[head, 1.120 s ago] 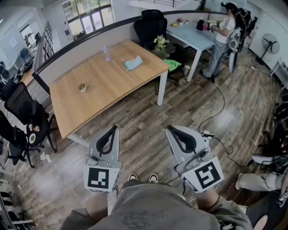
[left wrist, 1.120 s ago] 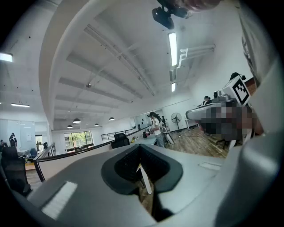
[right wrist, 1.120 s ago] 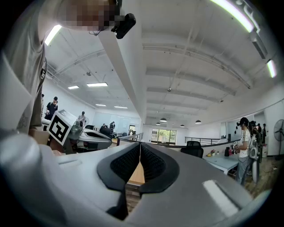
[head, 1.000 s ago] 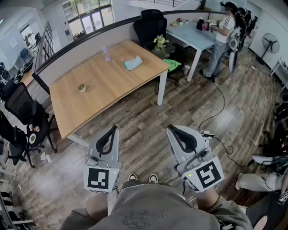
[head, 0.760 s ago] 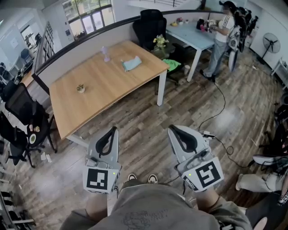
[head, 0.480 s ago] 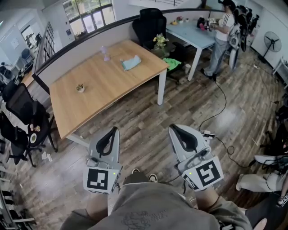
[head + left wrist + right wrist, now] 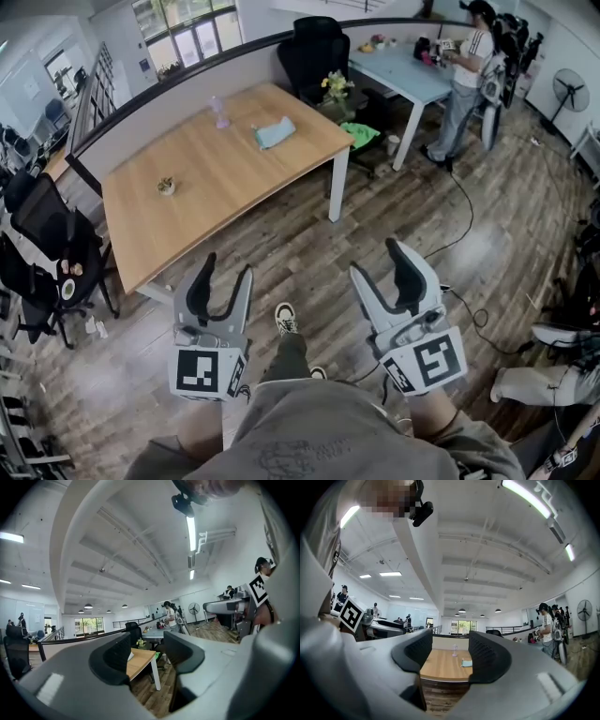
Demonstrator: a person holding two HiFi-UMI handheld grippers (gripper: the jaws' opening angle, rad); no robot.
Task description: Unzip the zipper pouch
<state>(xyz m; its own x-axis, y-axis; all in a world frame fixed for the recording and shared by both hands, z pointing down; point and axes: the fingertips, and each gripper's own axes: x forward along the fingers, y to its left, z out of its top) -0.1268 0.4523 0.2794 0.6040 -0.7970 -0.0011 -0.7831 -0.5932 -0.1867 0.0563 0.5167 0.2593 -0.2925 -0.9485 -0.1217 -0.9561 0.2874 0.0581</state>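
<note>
Head view, looking steeply down: left gripper [image 7: 227, 267] and right gripper [image 7: 377, 258] held low in front of the body, over the plank floor [image 7: 309, 234], side by side with a shoe [image 7: 285, 318] on the boards between them. Both well apart from the wooden table [image 7: 216, 187]. Jaws of both opening, already spread wide. Nothing between either pair and nothing gripped; same in the left gripper view and the right gripper view, only the distant room showing through each gap.

Zipper pouch [image 7: 277, 132], pale blue, lying flat on the tabletop near its right edge, untouched and far from both grippers. Seen through the right gripper's gap as a small blue patch at the tabletop's far side. Zip itself too small to read, so open or closed impossible to say.

Also on the tabletop: a small lilac object [image 7: 219, 111] close to the far edge, perhaps a little fan or bottle, and a tiny potted plant [image 7: 166, 185] toward the far left corner.

Beyond the table's right end, a black office chair [image 7: 314, 52] and a light blue desk [image 7: 403, 77] with a standing person [image 7: 467, 70] at it.
</note>
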